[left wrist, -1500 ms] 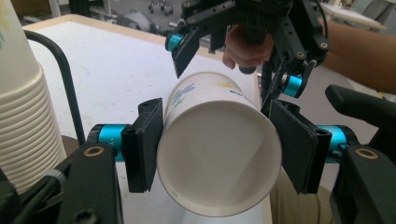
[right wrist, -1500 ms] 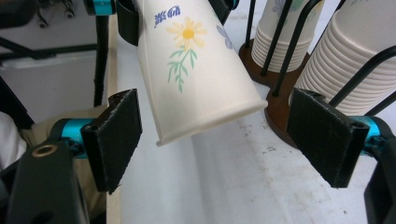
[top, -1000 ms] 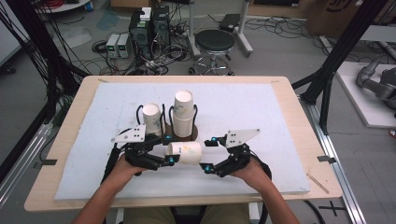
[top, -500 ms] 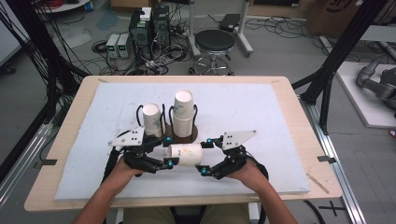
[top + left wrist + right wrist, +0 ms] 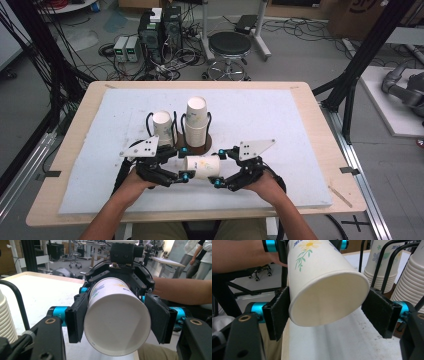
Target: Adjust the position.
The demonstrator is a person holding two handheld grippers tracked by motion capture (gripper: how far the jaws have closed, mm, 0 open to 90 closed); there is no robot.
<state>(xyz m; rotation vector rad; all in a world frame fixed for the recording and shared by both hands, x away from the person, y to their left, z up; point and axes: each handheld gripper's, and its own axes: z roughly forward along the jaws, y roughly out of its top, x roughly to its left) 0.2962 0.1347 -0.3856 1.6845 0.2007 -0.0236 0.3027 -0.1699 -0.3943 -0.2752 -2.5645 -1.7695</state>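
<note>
A white paper cup (image 5: 202, 166) with a flower print lies on its side above the white board, between my two grippers. My left gripper (image 5: 185, 162) is shut on its closed base end, and in the left gripper view the pads (image 5: 77, 315) press the cup (image 5: 117, 322) on both sides. My right gripper (image 5: 219, 168) faces it from the other side. Its jaws have just been closing around the cup's open mouth (image 5: 324, 277), and both pads (image 5: 279, 312) now touch the rim.
Just beyond the grippers stands a black wire holder (image 5: 197, 147) with two stacks of paper cups, a short stack (image 5: 162, 127) and a taller stack (image 5: 196, 120). The white board (image 5: 280, 125) covers most of the wooden table. A stool and cables stand on the floor behind.
The right gripper's jaws have drawn in around the cup's mouth. Both hands and the cup have stayed where they were.
</note>
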